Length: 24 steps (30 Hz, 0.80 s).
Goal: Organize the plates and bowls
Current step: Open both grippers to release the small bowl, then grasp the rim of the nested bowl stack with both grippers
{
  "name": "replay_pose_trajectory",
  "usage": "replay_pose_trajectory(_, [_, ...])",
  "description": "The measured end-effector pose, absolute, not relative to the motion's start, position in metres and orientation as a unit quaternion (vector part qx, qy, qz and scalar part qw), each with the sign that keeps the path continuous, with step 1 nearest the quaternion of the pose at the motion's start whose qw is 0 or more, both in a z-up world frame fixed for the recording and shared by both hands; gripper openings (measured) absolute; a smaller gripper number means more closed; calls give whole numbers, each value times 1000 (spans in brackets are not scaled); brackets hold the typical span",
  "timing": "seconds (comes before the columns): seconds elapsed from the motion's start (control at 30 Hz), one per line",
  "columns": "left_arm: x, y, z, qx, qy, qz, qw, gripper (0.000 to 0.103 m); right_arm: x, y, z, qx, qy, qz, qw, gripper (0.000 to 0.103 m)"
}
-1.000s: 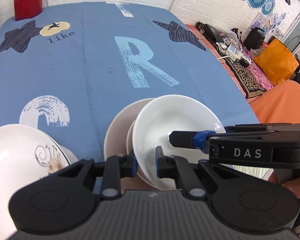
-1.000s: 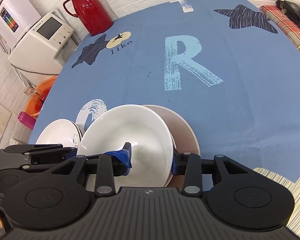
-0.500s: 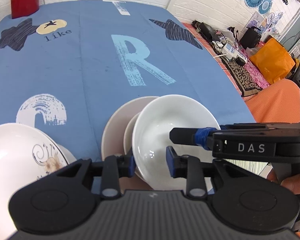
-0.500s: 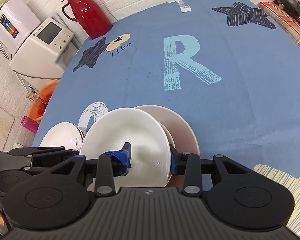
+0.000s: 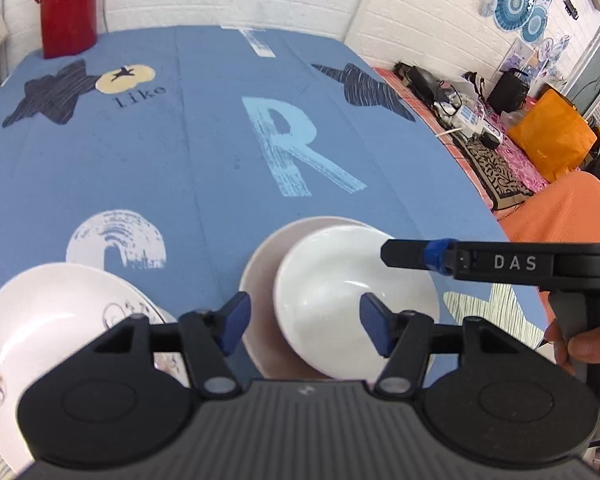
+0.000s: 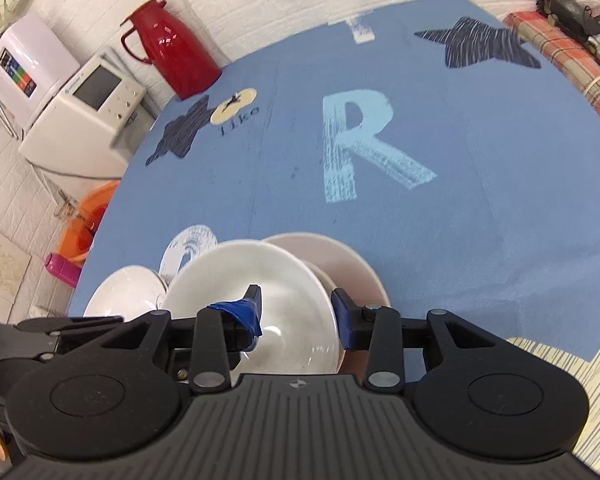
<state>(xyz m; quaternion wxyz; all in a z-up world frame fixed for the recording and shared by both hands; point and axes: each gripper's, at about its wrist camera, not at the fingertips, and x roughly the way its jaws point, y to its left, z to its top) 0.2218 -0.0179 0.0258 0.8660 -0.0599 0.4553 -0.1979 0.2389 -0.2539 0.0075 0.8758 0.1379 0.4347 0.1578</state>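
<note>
A plain white bowl (image 5: 356, 300) (image 6: 259, 300) sits tilted over a beige plate (image 5: 259, 272) (image 6: 352, 268) on the blue tablecloth. My right gripper (image 6: 295, 316) is shut on the bowl's right rim, its taped finger inside and the other finger outside. In the left wrist view its upper finger reaches over the bowl from the right. My left gripper (image 5: 304, 324) straddles the bowl's left rim; its jaws are opening and the blue pads stand apart from the rim. A white plate with a scroll pattern (image 5: 51, 320) (image 6: 127, 292) lies to the left.
A red thermos (image 5: 67, 8) (image 6: 171, 52) stands at the far left corner of the table. White appliances (image 6: 87, 112) sit beyond the left edge. A cluttered side table (image 5: 460, 100) and an orange bag (image 5: 552, 136) are to the right. A person's hand (image 5: 588, 344) holds the right gripper's handle.
My left gripper's jaws have spread wide and let go of the white bowl's left rim. The right gripper keeps its grip on the bowl and has barely moved.
</note>
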Motion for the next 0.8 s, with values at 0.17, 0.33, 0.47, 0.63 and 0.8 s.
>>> replay_pose_trajectory(0.17, [225,-9,26,-67,454,-188,868,62,241,-263,6,145,434,148,876,23])
replay_pose_trajectory(0.33, [226,-6,22,-69,452,-181,871,62,238,-270,3,149,427,129,883,23])
replay_pose_trajectory(0.47, [228,-2,25,-72,442,-175,877,62,235,-271,7,118,419,66,898,24])
replay_pose_trajectory(0.63, [227,7,31,-66,433,-173,882,62,223,-267,15,74,389,53,917,24])
replay_pose_trajectory(0.8, [224,17,28,-21,447,-176,877,63,207,-276,22,85,383,113,913,23])
